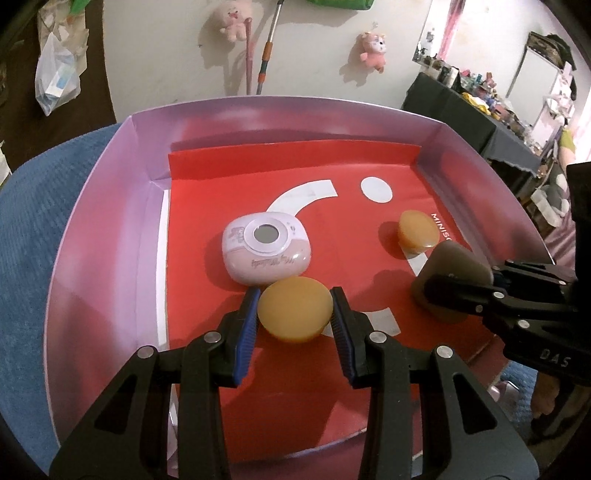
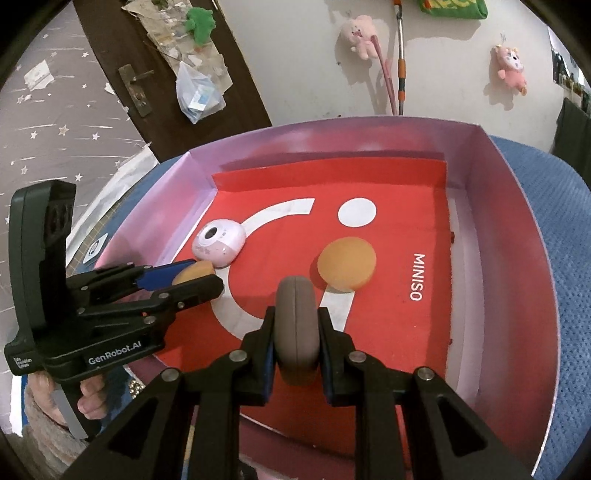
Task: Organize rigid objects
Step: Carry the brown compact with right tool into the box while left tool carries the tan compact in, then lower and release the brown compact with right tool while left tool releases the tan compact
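A pale wall (image 2: 306,70) fills the top of both views, with two pink plush toys (image 2: 358,35) hanging on it. At the upper left of the right wrist view stands a dark wooden door (image 2: 122,62) with a metal handle (image 2: 135,90). A cluttered dark table (image 1: 465,110) sits at the upper right of the left wrist view.

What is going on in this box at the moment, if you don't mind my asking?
A person is sorting small objects inside a shallow box lined with red paper. The left claw is closed around an orange disc, right next to a pink case. The right claw grips a grey puck on its edge. A second orange disc lies loose on the red liner.
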Action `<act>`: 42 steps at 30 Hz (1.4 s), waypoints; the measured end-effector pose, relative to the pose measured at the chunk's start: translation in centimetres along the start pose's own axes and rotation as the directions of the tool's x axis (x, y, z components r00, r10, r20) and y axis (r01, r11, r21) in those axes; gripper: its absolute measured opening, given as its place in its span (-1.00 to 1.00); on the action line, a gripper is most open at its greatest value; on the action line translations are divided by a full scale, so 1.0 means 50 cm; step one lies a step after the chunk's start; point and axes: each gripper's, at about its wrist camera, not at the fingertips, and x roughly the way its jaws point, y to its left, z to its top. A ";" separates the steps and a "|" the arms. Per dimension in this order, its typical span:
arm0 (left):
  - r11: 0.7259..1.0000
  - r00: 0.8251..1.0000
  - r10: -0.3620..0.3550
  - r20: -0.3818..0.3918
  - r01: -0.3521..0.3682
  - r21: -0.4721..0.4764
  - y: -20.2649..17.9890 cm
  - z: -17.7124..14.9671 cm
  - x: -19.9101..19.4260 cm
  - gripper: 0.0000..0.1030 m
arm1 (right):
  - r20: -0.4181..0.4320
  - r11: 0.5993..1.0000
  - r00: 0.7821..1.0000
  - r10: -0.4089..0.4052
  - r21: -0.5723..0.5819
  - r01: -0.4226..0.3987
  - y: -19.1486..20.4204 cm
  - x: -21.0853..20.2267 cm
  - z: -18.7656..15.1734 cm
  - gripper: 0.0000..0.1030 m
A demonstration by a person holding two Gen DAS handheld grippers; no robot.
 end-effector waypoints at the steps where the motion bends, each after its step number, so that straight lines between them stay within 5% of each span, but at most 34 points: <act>1: 1.000 1.000 0.005 0.002 -0.005 0.002 -0.001 0.001 0.000 -0.31 | 0.000 1.000 1.000 0.001 0.000 -0.001 -0.001 0.001 0.002 -0.59; 14: 1.000 1.000 0.027 0.015 -0.027 0.007 -0.003 0.001 0.004 -0.31 | 0.050 0.997 0.996 -0.072 -0.001 0.072 -0.005 0.005 0.017 -0.59; 39: 0.997 0.998 0.067 0.020 -0.067 0.026 -0.007 0.003 0.007 -0.30 | 0.050 0.999 0.997 -0.051 0.007 0.050 -0.011 0.005 0.019 -0.55; 42: 0.996 0.996 0.085 0.022 -0.086 0.020 -0.003 0.003 0.007 -0.26 | 0.057 0.998 0.997 -0.056 0.005 0.056 -0.008 0.001 0.019 -0.36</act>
